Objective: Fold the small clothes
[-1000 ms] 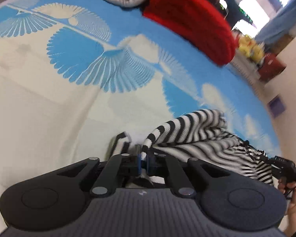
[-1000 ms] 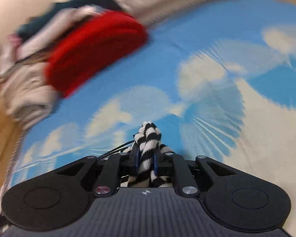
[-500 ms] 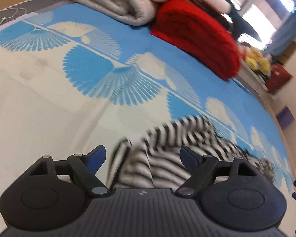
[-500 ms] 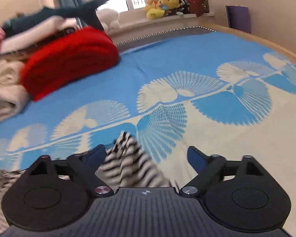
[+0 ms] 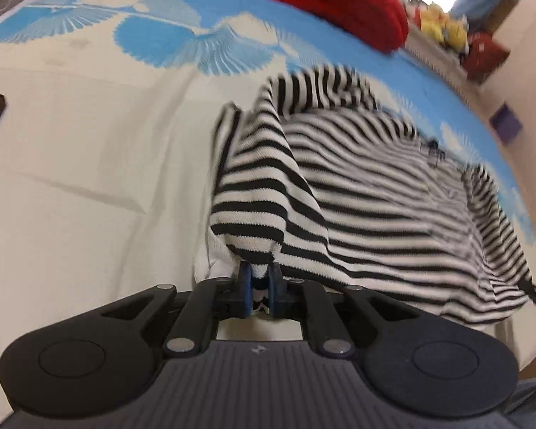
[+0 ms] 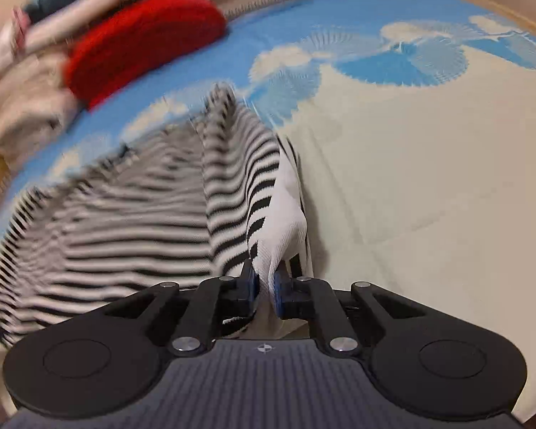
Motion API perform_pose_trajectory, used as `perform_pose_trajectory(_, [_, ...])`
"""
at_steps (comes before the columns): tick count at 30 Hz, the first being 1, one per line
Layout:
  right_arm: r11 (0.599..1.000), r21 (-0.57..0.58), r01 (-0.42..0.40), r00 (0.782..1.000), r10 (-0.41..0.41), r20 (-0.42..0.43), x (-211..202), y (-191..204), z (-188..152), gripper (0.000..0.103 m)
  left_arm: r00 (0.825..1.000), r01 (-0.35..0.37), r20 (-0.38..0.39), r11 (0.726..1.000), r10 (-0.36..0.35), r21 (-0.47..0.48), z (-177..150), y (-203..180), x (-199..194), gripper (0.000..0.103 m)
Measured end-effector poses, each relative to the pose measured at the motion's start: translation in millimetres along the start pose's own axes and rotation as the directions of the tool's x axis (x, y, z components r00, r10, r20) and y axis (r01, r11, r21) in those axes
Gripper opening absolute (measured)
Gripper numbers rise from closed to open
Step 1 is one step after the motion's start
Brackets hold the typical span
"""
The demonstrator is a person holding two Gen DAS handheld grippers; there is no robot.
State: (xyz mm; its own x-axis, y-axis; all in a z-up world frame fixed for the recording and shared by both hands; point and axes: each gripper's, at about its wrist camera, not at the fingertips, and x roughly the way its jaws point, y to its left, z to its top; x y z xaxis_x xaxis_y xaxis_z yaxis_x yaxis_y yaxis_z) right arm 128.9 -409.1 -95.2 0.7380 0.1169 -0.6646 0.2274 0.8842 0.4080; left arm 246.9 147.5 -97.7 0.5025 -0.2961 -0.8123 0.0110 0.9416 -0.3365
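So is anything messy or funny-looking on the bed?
Only the striped top: it lies rumpled and bunched, not flat, on the blue and cream bedspread. The left gripper and the right gripper have just closed on its edges. Nothing looks spilled or torn.

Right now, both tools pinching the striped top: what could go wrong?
1. The left tool and right tool, jaws just closed, each grip only a narrow edge of the striped top; a tug may slip it free.
2. The top lies bunched, so a fold could set creases.
3. It could drag the blue patterned blanket.
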Motion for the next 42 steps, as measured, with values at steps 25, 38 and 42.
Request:
perform_pose_trajectory(25, [0.968,-0.224,-0.115,0.987,0.137,0.081,90,74,96,0.038,0.978,0.196,0.037,0.963,-0.206,0.183,146,-83,81,0.035])
perform_pose_trajectory(38, [0.993,0.061,-0.106,0.994,0.106,-0.006,247,59,129,0.0,0.949,0.314,0.077,0.885,-0.307,-0.342,184,14,200,0.011])
perform_pose_trajectory(42, [0.969,0.18,-0.168,0.985,0.172,-0.006,213,51,137,0.022,0.97,0.243,0.076,0.912,-0.231,-0.33,187,12,166,0.059])
